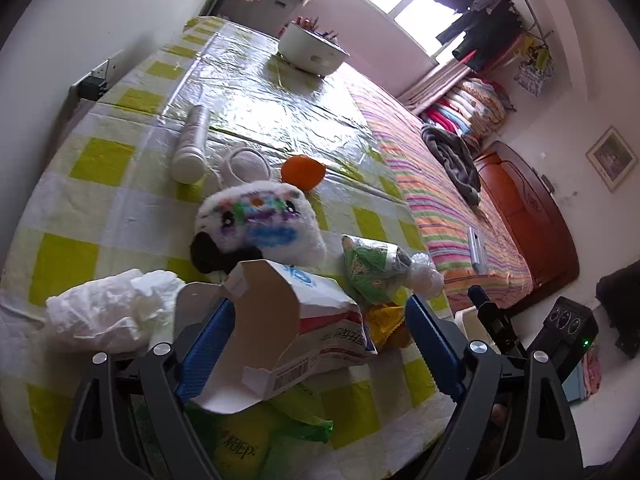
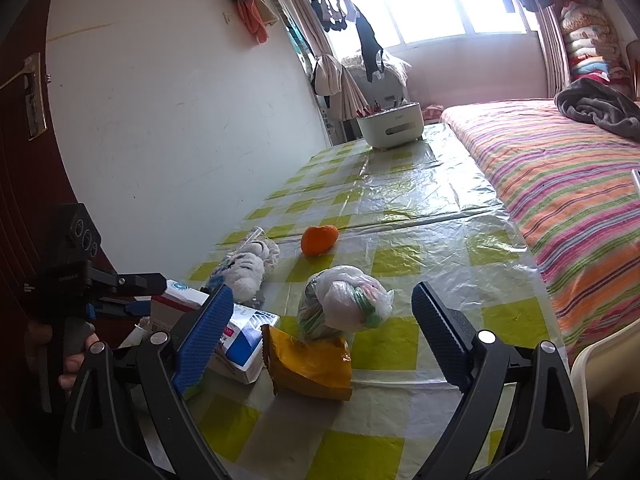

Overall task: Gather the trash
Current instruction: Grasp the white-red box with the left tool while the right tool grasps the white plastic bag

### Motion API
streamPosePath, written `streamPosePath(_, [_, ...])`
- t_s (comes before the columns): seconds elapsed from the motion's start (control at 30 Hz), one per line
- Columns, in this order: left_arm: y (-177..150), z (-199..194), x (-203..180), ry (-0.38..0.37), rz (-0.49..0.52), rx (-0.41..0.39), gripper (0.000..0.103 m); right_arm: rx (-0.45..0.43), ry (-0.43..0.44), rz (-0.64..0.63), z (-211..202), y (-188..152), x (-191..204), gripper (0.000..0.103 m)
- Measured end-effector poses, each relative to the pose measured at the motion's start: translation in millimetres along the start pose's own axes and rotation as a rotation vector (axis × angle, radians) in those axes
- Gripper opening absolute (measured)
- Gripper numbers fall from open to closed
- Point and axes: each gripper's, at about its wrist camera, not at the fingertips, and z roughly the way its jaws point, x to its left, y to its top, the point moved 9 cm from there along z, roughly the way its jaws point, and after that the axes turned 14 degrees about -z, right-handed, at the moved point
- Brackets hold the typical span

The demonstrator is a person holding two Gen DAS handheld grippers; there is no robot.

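My left gripper [image 1: 320,340] stands wide open over the near edge of the checked table [image 1: 120,208]. An opened white, blue and red cardboard box [image 1: 296,320] lies between its blue pads, and neither pad presses on it. A crumpled white tissue [image 1: 112,312] sits to its left, and a green bag [image 1: 260,440] lies under the box. My right gripper [image 2: 322,340] is open with nothing gripped. Just ahead of it are a yellow wrapper [image 2: 308,364] and a knotted plastic bag [image 2: 344,300]. At the left of the right wrist view, a hand holds the left gripper [image 2: 158,294] by the box [image 2: 240,340].
A plush toy [image 1: 260,224], an orange [image 1: 302,172], a white bottle [image 1: 192,144] and a white tub [image 1: 312,48] stand farther back on the table. A striped bed [image 2: 560,184] runs along the right side. A white wall [image 2: 180,120] borders the left.
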Motion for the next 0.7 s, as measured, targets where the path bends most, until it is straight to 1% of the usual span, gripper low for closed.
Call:
streamPosePath(0.1, [-5.2,9.1,-6.8,0.009,0.038,0.029,0.084,0.004,0.002,0.003,0.8,0.0,-1.4,0.089])
streamPosePath(0.17, [-9.0,16.1,-11.0,0.006,0.049,0.047,0.074,0.01,0.006,0.007,3.7,0.7,-2.4,0.089])
streamPosePath(0.2, [-9.8,19.1,-11.5,0.009,0.049,0.056,0.062,0.015,0.007,0.006,5.7,1.9,-3.5,0.089])
streamPosePath(0.23, [-12.1,24.3,-11.4,0.015,0.048,0.073,0.045,0.021,-0.002,-0.002,7.8,3.5,-5.2,0.089])
streamPosePath(0.3, [-17.4,34.7,-9.6,0.022,0.039,0.109,0.03,0.028,-0.01,-0.024,12.2,8.7,-8.3,0.088])
streamPosePath(0.33, [-20.3,38.4,-9.7,0.016,0.035,0.117,0.028,0.031,-0.012,-0.028,14.2,11.1,-10.1,0.088])
streamPosePath(0.37, [-23.1,40.9,-11.4,0.013,0.039,0.123,0.024,0.037,-0.007,-0.029,17.3,12.6,-11.4,0.088])
streamPosePath(0.4, [-24.6,41.8,-13.1,0.011,0.045,0.124,0.023,0.049,0.003,-0.031,21.8,13.2,-11.2,0.084])
streamPosePath(0.43, [-26.8,41.8,-17.1,0.003,0.056,0.119,0.019,0.063,0.008,-0.034,27.3,13.6,-11.6,0.081])
streamPosePath(0.47, [-28.7,41.4,-20.6,0.002,0.07,0.113,0.015,0.084,0.008,-0.041,34.5,12.4,-11.5,0.077])
streamPosePath(0.5, [-30.0,41.0,-23.6,0.005,0.085,0.107,0.014,0.114,0.012,-0.054,42.3,9.8,-10.7,0.074])
streamPosePath(0.53, [-31.6,39.7,-26.4,0.005,0.102,0.098,0.01,0.135,0.008,-0.068,49.1,8.6,-10.7,0.072])
streamPosePath(0.57, [-32.9,37.9,-28.6,0.006,0.116,0.089,0.008,0.145,0.011,-0.076,54.4,7.8,-10.7,0.07])
streamPosePath(0.67, [-34.3,32.5,-30.6,0.018,0.141,0.062,0.006,0.199,0.028,-0.097,70.8,1.3,-9.7,0.067])
streamPosePath(0.7, [-34.4,30.9,-31.2,0.016,0.146,0.057,0.006,0.218,0.023,-0.102,75.9,-2.6,-10.2,0.062])
